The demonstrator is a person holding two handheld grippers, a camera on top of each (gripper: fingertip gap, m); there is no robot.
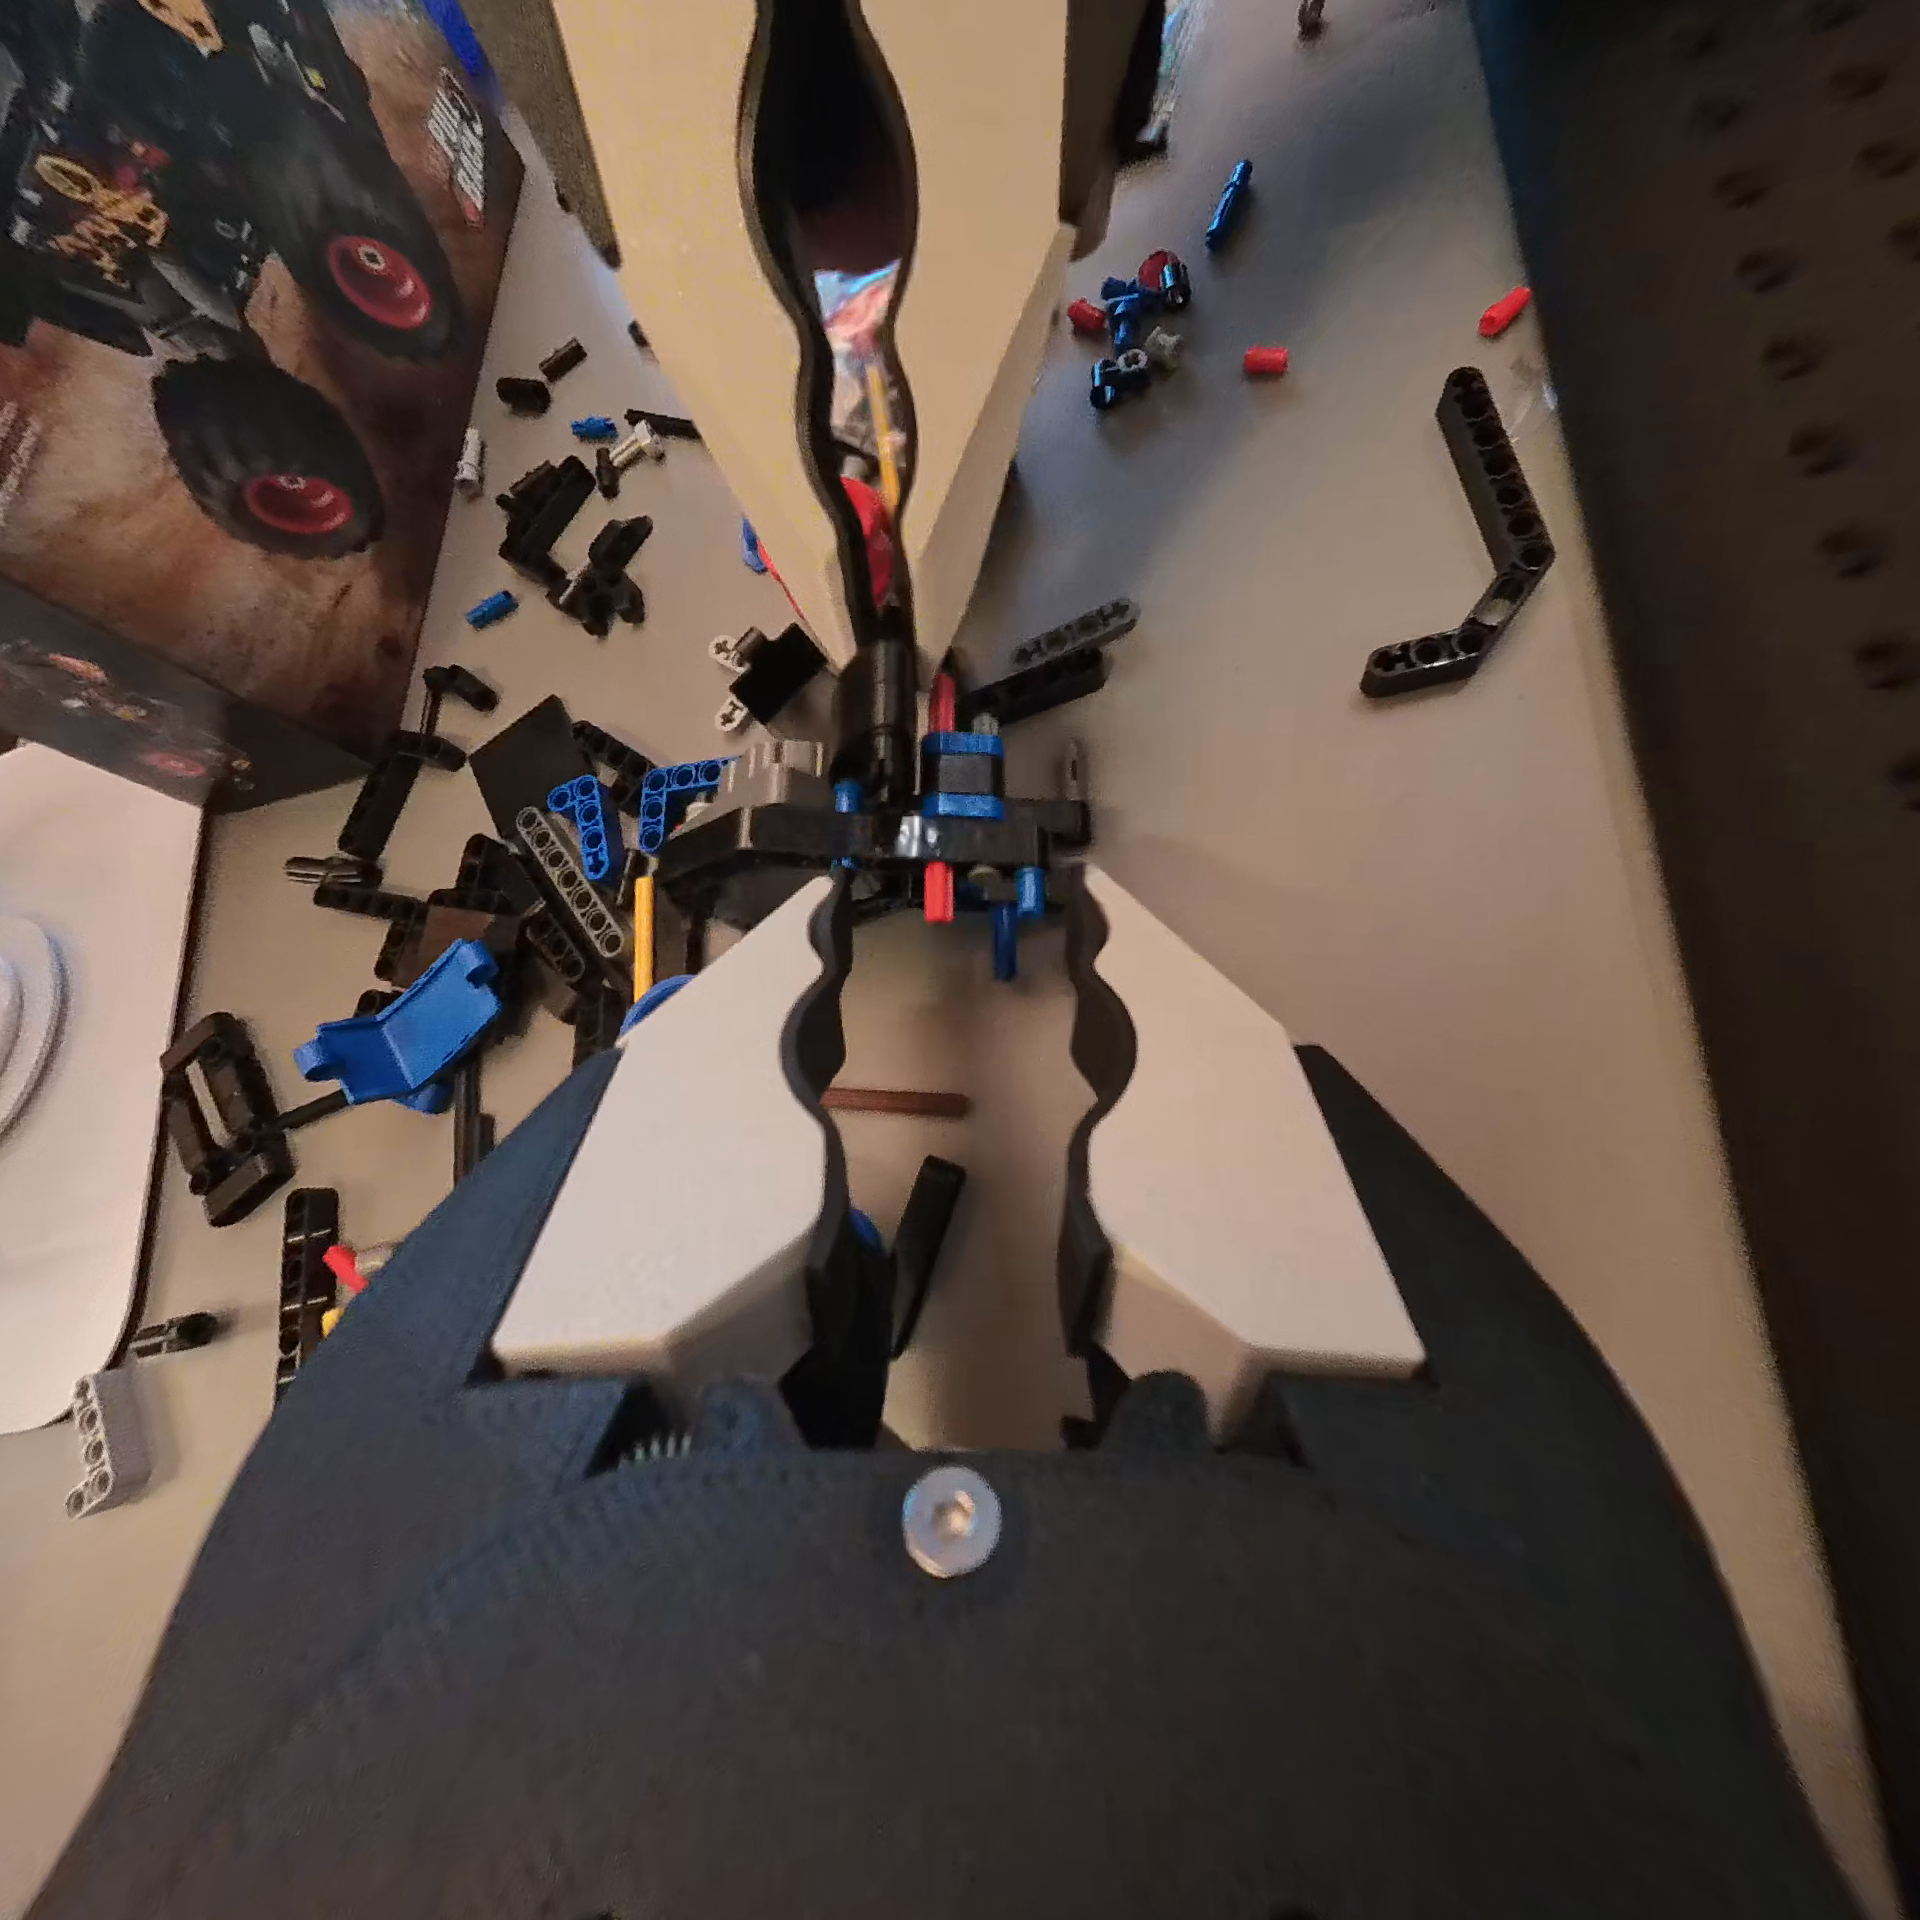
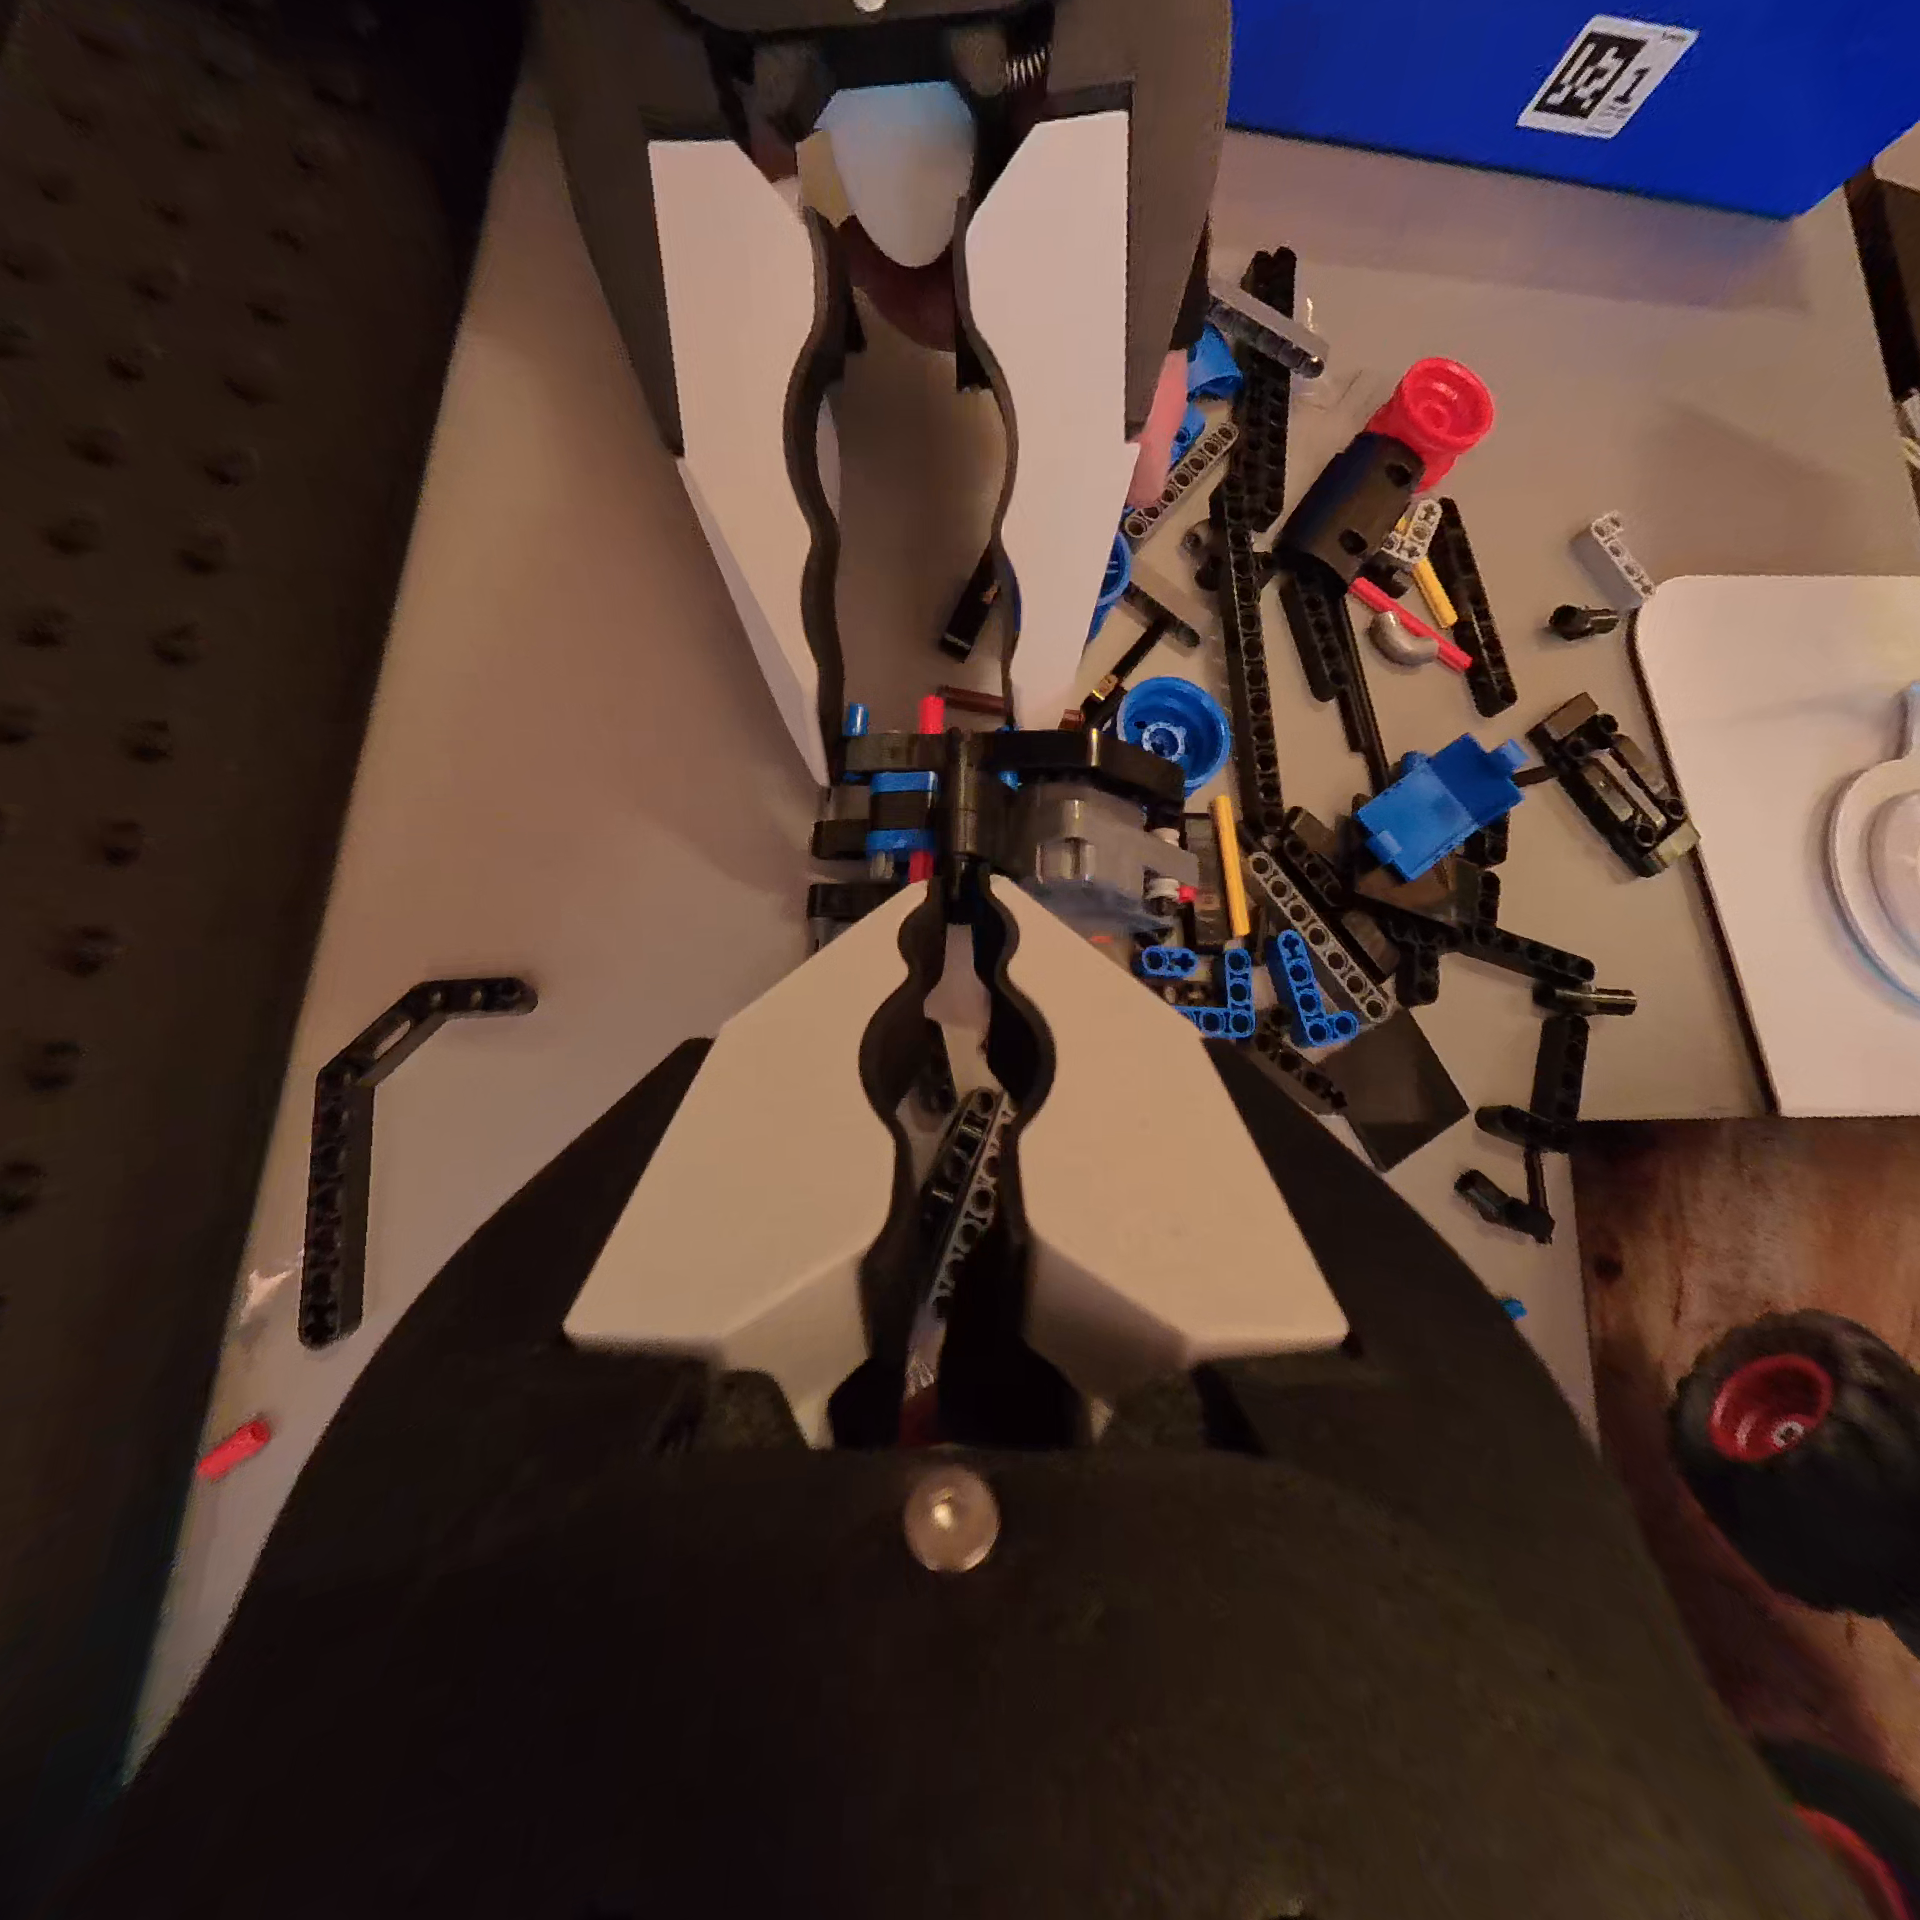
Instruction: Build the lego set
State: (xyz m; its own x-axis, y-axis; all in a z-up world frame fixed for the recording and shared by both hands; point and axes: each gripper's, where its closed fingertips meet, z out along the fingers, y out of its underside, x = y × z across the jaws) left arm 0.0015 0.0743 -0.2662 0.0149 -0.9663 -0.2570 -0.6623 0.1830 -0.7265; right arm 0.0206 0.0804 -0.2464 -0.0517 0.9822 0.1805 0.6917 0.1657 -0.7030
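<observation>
A small lego assembly (image 1: 956, 826) of black beams, a grey block and blue and red pins sits just above the grey table, between the two grippers. My left gripper (image 1: 956, 883) holds it by its blue-and-black end, one fingertip on each side. It shows from above in the right wrist view (image 2: 928, 748). My right gripper (image 2: 961, 899) comes from the opposite side and is shut on a black upright piece (image 2: 961, 821) in the assembly's middle. In the left wrist view, the right gripper (image 1: 894, 644) pinches that black piece (image 1: 883, 707).
A pile of loose black, blue and grey lego parts (image 2: 1351, 831) lies beside the assembly. The lego box (image 1: 208, 312) and a white tray (image 2: 1787, 831) lie beyond the pile. A bent black beam (image 1: 1496, 540) lies alone near a dark studded mat (image 1: 1766, 623). A blue box (image 2: 1507, 94) stands behind. My two grippers' fingertips are within a few centimetres of each other.
</observation>
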